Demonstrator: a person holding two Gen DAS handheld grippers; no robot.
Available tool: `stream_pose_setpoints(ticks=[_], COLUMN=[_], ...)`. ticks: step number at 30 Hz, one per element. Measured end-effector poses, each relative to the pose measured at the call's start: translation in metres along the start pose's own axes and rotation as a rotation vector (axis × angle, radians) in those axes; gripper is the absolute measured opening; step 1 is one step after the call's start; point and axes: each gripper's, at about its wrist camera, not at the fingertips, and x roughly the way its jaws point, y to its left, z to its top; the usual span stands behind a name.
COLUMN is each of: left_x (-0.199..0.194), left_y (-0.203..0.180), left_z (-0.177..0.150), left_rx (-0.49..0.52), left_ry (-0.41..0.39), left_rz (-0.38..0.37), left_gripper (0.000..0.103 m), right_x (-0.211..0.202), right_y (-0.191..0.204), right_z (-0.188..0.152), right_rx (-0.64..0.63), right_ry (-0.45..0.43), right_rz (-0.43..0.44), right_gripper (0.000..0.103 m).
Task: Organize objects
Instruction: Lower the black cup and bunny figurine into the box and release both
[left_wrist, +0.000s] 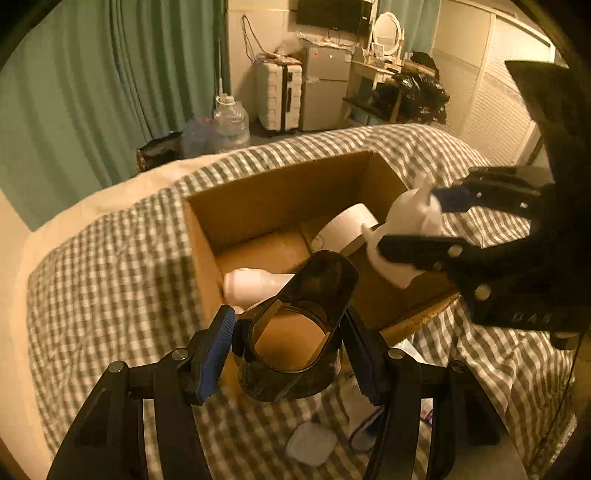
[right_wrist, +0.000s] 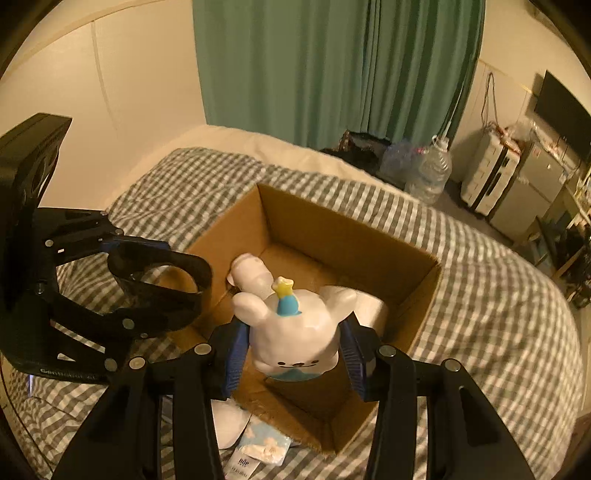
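An open cardboard box (left_wrist: 280, 199) (right_wrist: 354, 240) sits on a checked bedspread. Inside lie a white bottle (left_wrist: 255, 286) (right_wrist: 251, 273) and a white tape roll (left_wrist: 347, 229) (right_wrist: 373, 308). My left gripper (left_wrist: 291, 349) is shut on a dark glossy cup (left_wrist: 295, 332), held over the box's near edge; it also shows in the right wrist view (right_wrist: 162, 280). My right gripper (right_wrist: 293, 354) is shut on a white rabbit figurine (right_wrist: 295, 328) with a blue and yellow topknot, held above the box; the figurine also shows in the left wrist view (left_wrist: 406, 229).
On the bedspread (left_wrist: 110, 280) near the box lie a small white case (left_wrist: 312, 443), a white item (right_wrist: 229, 424) and a printed packet (right_wrist: 262, 448). Green curtains (right_wrist: 332, 66), water jugs (left_wrist: 229, 122) and a suitcase (left_wrist: 279, 96) stand beyond the bed.
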Motion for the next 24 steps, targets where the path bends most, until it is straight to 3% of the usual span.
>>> stream_pose_setpoints(ticks=[10,12,14,16,20,24], left_x=[0.045,0.044,0.037,0.026,-0.007,-0.041], left_y=[-0.006,-0.007,-0.009,-0.009,-0.009,-0.012], left_z=[-0.007,-0.008,-0.008,-0.009,-0.009,-0.009], left_rx=[0.03,0.026,0.022,0.011,-0.007,-0.015], left_ry=[0.062,0.07,0.077,0.058,0.004,-0.04], left_rz=[-0.019,-0.034,-0.047,-0.037,-0.018,0.01], left_gripper=[0.06,0.062,0.07,0.095,0.098,0.099], right_x=[0.028,0.024,0.012,-0.003,-0.033,-0.07], right_y=[-0.021,-0.023,-0.026,-0.027,-0.031,-0.025], right_z=[-0.021,-0.023,-0.02,-0.02,-0.018,-0.018], right_rx=[0.048,0.062,0.078,0.1,0.132,0.116], right_ry=[0.031,0.02,-0.006,-0.048,-0.073,-0.101], right_rz=[-0.002,0.001,0.0,-0.01,-0.015,-0.074], right_gripper=[0.046,0.051,0.073,0.079,0.082,0.083])
